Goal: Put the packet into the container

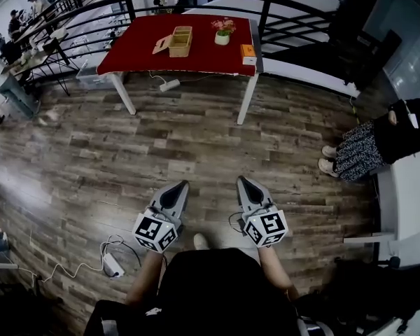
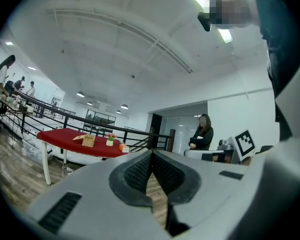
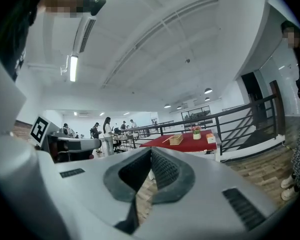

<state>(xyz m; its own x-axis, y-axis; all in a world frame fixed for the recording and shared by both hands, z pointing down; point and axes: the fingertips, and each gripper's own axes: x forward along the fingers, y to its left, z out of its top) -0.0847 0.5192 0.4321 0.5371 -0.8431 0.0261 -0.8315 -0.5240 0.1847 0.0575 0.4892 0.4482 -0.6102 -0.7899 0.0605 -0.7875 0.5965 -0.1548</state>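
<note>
Head view: we note the orange packet point(image 1: 248, 53) flat on the far table point(image 1: 136, 44), right edge, long axis near-to-far, while the left gripper point(image 1: 180, 185) and right gripper point(image 1: 242, 181) point level toward it, both clenched on nothing.

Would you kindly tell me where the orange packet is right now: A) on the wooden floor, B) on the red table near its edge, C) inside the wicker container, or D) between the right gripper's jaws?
B: the orange packet lies on the red table by its right-hand edge in the head view, apart from the wicker container, with the flower pot between them.
</note>
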